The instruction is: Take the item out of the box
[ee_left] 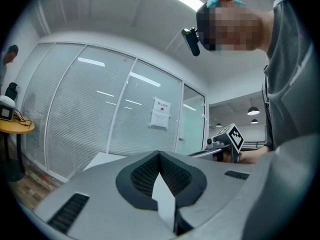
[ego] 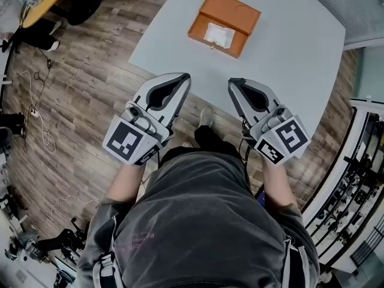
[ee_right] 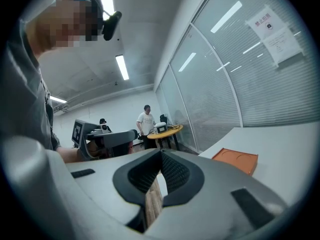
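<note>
Box (ego: 224,24) on table (ego: 288,59), bare surface all round

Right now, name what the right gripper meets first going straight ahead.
Probably nothing near: the right gripper points out over the white table, the orange box slightly right of its line; depth is unclear.

The box (ego: 224,23) is coloured orange, and the item (ego: 218,35) inside it is seen as white. The table (ego: 288,53) is finished in pale grey. The floor (ego: 90,77) is patterned with grey-brown wood grain. The left gripper (ego: 185,78) and right gripper (ego: 231,83) are coloured light grey with black lining, and black-and-white square markers are borne on the 2. The shirt (ego: 204,221) is coloured dark grey.
</note>
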Motion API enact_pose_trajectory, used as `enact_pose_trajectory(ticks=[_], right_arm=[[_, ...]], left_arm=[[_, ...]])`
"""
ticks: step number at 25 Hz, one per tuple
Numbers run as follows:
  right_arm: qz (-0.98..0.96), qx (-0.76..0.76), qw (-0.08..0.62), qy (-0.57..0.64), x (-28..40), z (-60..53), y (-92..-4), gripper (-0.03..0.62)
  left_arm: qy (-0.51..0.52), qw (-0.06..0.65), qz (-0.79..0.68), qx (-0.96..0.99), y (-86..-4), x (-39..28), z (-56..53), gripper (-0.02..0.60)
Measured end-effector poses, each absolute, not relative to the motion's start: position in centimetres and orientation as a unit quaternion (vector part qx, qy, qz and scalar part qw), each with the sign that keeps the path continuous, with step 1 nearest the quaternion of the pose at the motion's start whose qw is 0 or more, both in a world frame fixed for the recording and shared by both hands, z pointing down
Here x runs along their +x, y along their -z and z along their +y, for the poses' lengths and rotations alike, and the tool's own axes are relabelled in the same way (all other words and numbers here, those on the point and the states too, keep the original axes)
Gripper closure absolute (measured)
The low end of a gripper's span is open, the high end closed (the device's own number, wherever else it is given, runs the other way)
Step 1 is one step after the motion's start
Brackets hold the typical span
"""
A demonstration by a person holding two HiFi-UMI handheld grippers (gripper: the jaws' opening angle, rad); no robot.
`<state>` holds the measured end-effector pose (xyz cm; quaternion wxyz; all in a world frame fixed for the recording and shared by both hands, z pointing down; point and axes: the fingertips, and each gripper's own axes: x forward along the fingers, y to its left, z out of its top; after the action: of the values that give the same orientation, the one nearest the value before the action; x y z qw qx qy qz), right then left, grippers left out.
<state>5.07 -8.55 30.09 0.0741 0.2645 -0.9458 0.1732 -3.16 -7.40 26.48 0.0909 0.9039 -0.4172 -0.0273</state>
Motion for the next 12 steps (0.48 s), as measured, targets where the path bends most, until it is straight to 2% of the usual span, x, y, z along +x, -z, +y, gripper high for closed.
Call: enact_pose_trajectory(ticks=[12], right_arm=[[-0.946, 0.255, 0.083, -0.182, 6.3, -16.2, -31.9, 0.589]], left_arm=[[0.012, 0.099, -0.428, 0.898, -28.1, -2.0, -15.3, 0.575]])
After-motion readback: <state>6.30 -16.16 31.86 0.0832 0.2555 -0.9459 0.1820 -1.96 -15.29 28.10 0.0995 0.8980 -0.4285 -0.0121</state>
